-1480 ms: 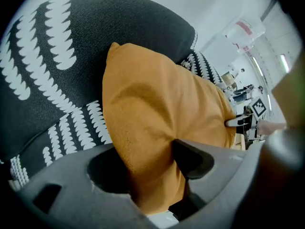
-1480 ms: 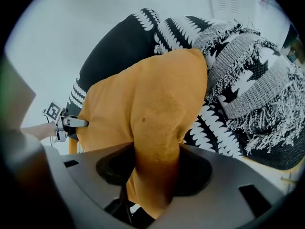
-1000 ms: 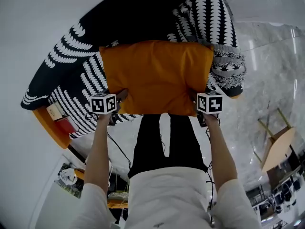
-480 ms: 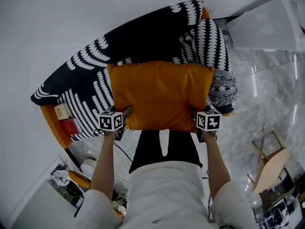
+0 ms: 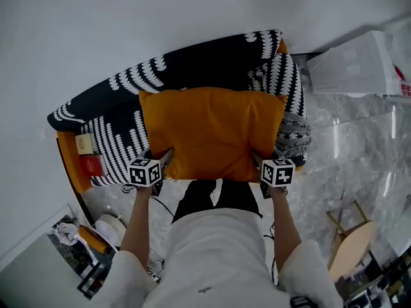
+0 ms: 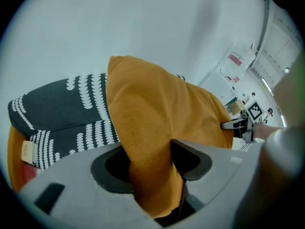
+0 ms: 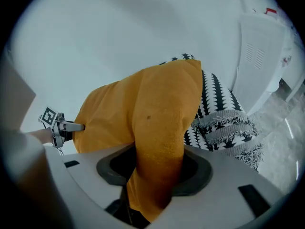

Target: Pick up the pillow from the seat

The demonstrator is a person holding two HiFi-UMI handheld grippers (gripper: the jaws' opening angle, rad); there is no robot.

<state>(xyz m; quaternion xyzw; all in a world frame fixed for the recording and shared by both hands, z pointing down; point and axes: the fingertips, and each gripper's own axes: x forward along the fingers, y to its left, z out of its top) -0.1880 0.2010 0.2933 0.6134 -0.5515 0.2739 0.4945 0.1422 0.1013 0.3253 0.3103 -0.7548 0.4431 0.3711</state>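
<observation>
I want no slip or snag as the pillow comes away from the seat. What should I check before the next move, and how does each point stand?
1. Left tool shut on the pillow corner: ok.
2. Right tool shut on the other near corner: ok.
3. Pillow held level between both tools: ok.
4. Pillow's far edge off the seat: cannot tell.
5. Fringed throw free of the pillow: cannot tell.
6. Small boxes apart from the pillow: ok.
</observation>
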